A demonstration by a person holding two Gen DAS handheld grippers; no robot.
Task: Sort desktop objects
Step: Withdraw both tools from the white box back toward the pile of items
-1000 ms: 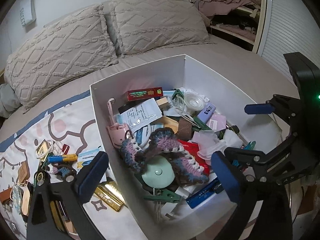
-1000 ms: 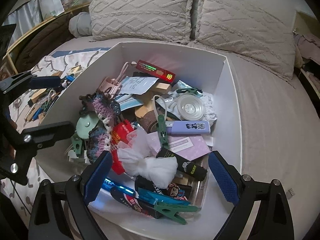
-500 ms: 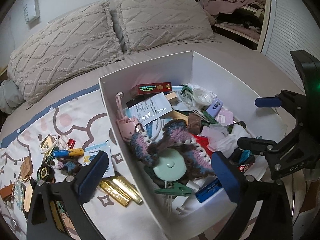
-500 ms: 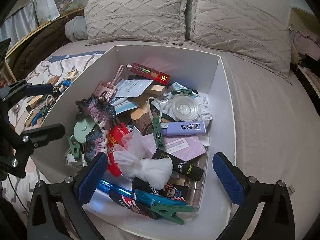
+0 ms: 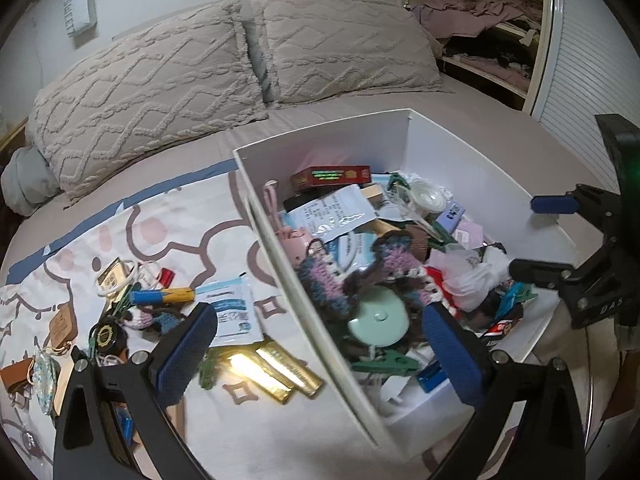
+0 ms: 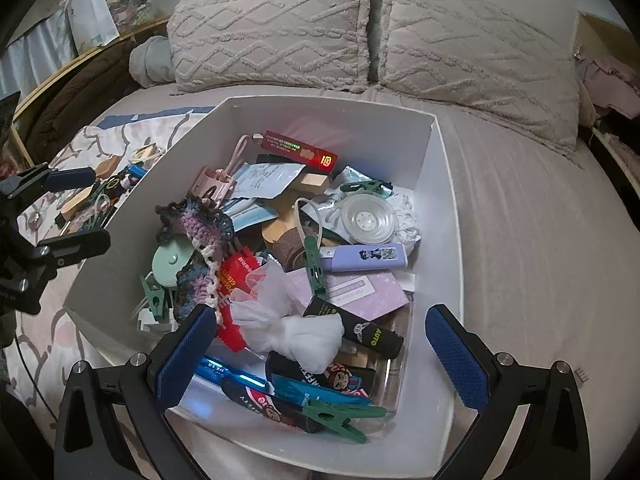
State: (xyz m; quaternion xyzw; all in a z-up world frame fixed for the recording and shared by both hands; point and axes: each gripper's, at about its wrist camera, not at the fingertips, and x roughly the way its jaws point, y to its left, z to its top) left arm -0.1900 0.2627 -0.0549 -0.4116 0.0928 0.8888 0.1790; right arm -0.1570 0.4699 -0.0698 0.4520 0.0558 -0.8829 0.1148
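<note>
White box (image 6: 436, 184) heaped with crocheted piece (image 6: 200, 228), purple lighter (image 6: 368, 258), green clothespin (image 6: 340, 416)

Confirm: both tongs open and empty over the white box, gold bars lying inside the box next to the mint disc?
Not quite. The gold bars lie outside the white box, on the patterned sheet to its left, as the left wrist view shows. The rest holds: the left tongs and right tongs are open and empty, and the mint disc is in the box.
</note>
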